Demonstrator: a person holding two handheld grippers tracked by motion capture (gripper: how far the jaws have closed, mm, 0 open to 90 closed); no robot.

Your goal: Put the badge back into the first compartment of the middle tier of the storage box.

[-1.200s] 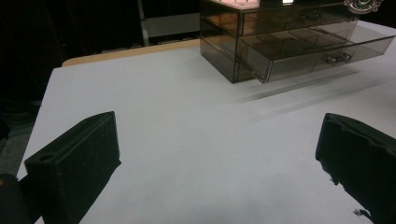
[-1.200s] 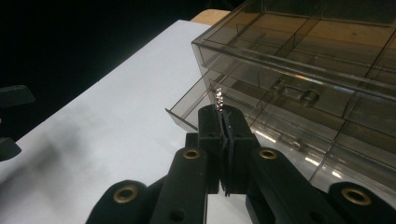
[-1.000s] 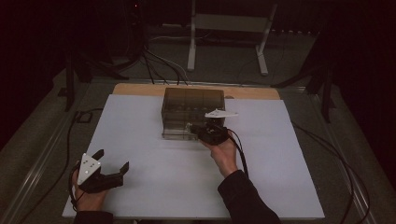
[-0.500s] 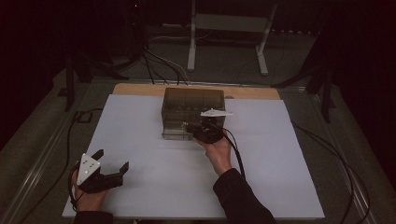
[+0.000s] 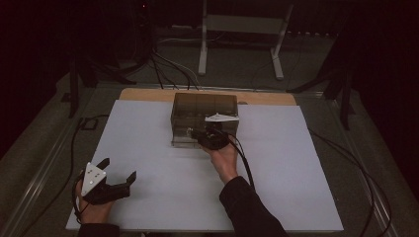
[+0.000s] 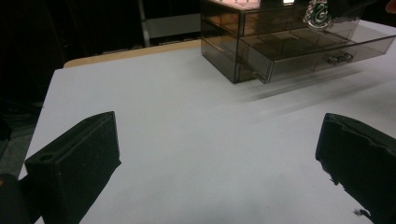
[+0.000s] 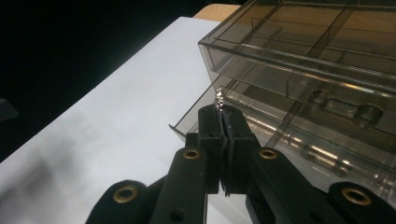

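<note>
Dark floor, cables and a white stand surround the white table (image 5: 148,123) where we work, a strip of bare wood showing at its far edge. Near the far middle of the table stands a smoky clear drawer box (image 5: 197,106), and its lower drawer (image 6: 322,53) is pulled partly out toward us; dividers split it into compartments, and two small handles sit on its front. A green crest sticker (image 6: 319,13) shows on the box's upper front in the left gripper view.

Our right gripper (image 7: 223,114) is at the near side of the box, over the open drawer's corner. Its jaws are pressed together on a tiny sparkling thing (image 7: 219,99), which sticks up from between the tips; we cannot tell what it is. In the high view our right hand (image 5: 222,158) and dark sleeve reach up to the box.

Our left gripper (image 5: 116,173) rests well apart, at the near left of the table, jaws spread wide with nothing between them, pointing toward the box.
</note>
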